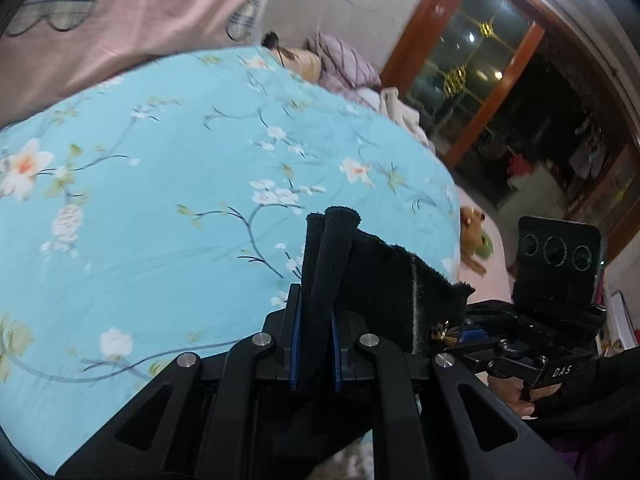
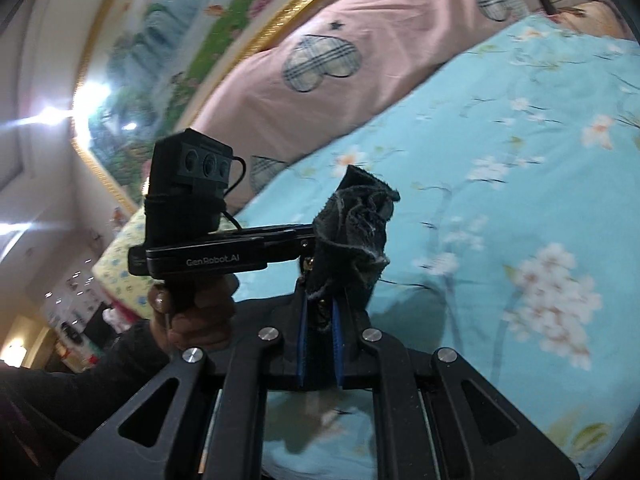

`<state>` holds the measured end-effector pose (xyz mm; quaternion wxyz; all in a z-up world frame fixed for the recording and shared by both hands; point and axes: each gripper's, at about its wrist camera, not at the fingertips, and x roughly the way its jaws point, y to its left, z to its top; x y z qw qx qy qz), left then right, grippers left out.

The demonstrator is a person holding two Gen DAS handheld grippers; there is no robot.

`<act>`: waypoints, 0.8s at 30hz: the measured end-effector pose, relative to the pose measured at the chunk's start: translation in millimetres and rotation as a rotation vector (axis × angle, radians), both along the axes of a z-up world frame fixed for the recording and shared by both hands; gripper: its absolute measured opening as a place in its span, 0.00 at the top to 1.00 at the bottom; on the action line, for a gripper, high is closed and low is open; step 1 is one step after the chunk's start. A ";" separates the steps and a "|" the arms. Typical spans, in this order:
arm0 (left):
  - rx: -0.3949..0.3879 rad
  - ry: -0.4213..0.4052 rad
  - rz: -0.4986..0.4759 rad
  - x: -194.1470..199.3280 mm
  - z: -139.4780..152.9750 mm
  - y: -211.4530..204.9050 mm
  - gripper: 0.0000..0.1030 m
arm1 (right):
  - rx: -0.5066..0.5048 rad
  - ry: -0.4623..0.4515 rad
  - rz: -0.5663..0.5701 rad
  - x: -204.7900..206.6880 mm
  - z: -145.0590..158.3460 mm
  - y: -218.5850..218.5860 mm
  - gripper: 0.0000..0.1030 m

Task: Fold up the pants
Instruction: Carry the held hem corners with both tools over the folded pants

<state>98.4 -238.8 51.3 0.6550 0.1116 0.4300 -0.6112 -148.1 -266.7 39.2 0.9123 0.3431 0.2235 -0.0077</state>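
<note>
The pants (image 1: 384, 284) are black fabric. My left gripper (image 1: 316, 320) is shut on a folded edge of them and holds it up above the blue floral bedspread (image 1: 160, 208). The cloth stretches right toward my right gripper (image 1: 460, 332), seen side-on with its camera block. In the right wrist view my right gripper (image 2: 320, 320) is shut on a bunched black edge of the pants (image 2: 352, 224), lifted over the bedspread (image 2: 500, 200). The left gripper's body (image 2: 208, 256) shows beside it. The rest of the pants hangs below, out of view.
A pink quilt with plaid heart patches (image 1: 120, 12) lies at the head of the bed (image 2: 320, 64). A purple pillow (image 1: 344, 60) and a plush toy (image 1: 472, 236) sit at the bed's far side. A wooden-framed glass door (image 1: 480, 92) stands beyond. A framed picture (image 2: 180, 52) hangs on the wall.
</note>
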 end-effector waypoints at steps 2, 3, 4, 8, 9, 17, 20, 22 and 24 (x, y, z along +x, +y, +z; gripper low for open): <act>-0.021 0.003 0.022 2.3 6.1 13.5 0.90 | 0.002 -0.023 0.047 8.4 5.2 6.7 0.89; -0.037 0.002 0.040 3.3 10.6 25.0 0.90 | 0.004 -0.031 0.067 11.9 7.1 10.0 0.89; -0.048 0.000 0.052 4.3 13.7 34.0 0.90 | 0.007 -0.043 0.095 17.8 9.7 14.8 0.89; -0.097 -0.008 0.112 7.3 22.9 71.8 0.90 | 0.007 -0.061 0.197 37.7 14.9 32.8 0.89; -0.104 -0.013 0.126 7.3 23.0 80.1 0.90 | 0.004 -0.063 0.228 43.9 15.4 38.6 0.89; -0.155 0.061 0.277 26.2 -0.7 158.5 0.90 | 0.003 -0.015 0.389 92.4 -0.9 80.2 0.89; -0.159 0.075 0.313 27.4 -11.6 178.9 0.90 | 0.024 0.012 0.426 106.4 -11.1 90.2 0.89; -0.157 0.090 0.342 28.7 -20.2 189.7 0.90 | 0.031 0.036 0.451 115.7 -18.9 97.5 0.89; -0.155 0.109 0.372 31.2 -31.1 200.4 0.90 | 0.036 0.062 0.471 125.2 -27.0 104.4 0.89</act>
